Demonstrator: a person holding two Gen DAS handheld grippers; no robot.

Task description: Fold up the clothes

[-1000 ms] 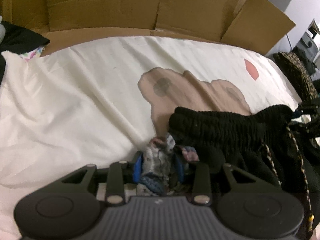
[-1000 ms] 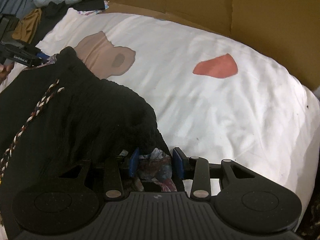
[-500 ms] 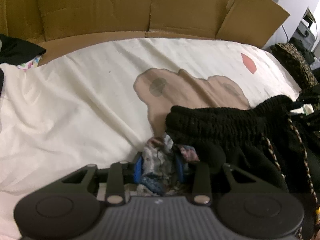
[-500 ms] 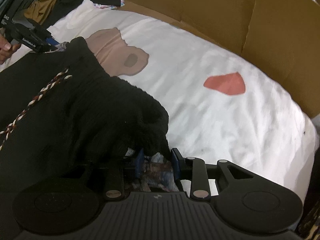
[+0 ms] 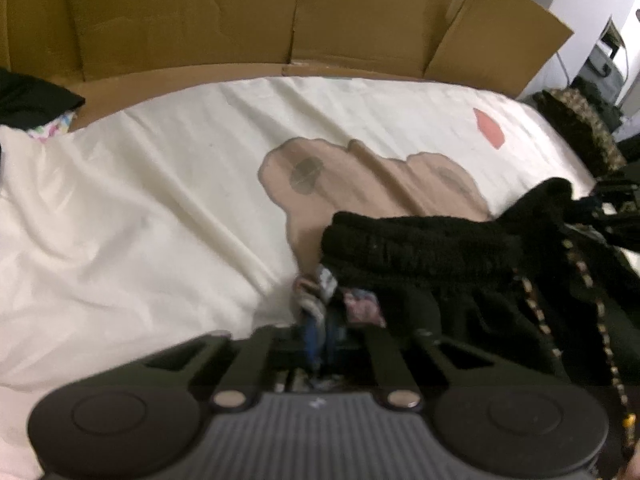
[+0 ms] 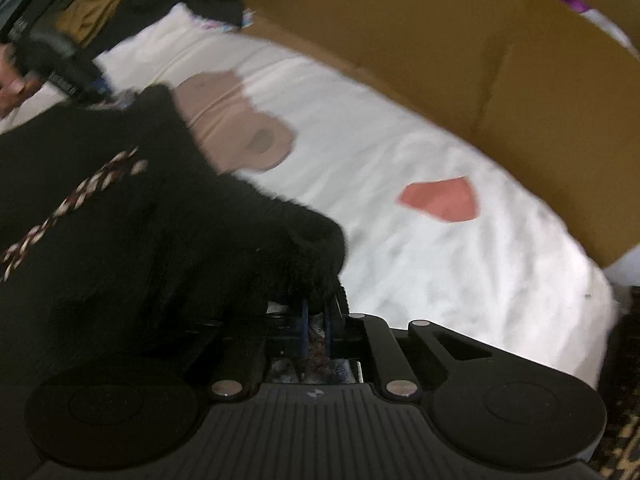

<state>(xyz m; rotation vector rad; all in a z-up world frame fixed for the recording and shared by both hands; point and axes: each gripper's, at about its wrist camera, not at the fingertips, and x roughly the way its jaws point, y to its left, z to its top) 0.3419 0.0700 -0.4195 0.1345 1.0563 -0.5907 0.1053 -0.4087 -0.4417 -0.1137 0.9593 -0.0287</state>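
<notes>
Cream bedsheet [image 5: 160,208] under black knit shorts [image 5: 420,248], cardboard [image 5: 280,16] behind. Now clenched on patterned lining: left gripper [image 5: 320,336], right gripper [image 6: 316,320], wider a second ago. Ready for lifting and folding, probably.

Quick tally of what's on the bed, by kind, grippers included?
Black garment: 1
Drawstring: 1
Grippers: 2, left, right, both shut on the garment
White sheet: 1
Total: 5

Dim indoor light, motion blur, fisheye-warped edges.
</notes>
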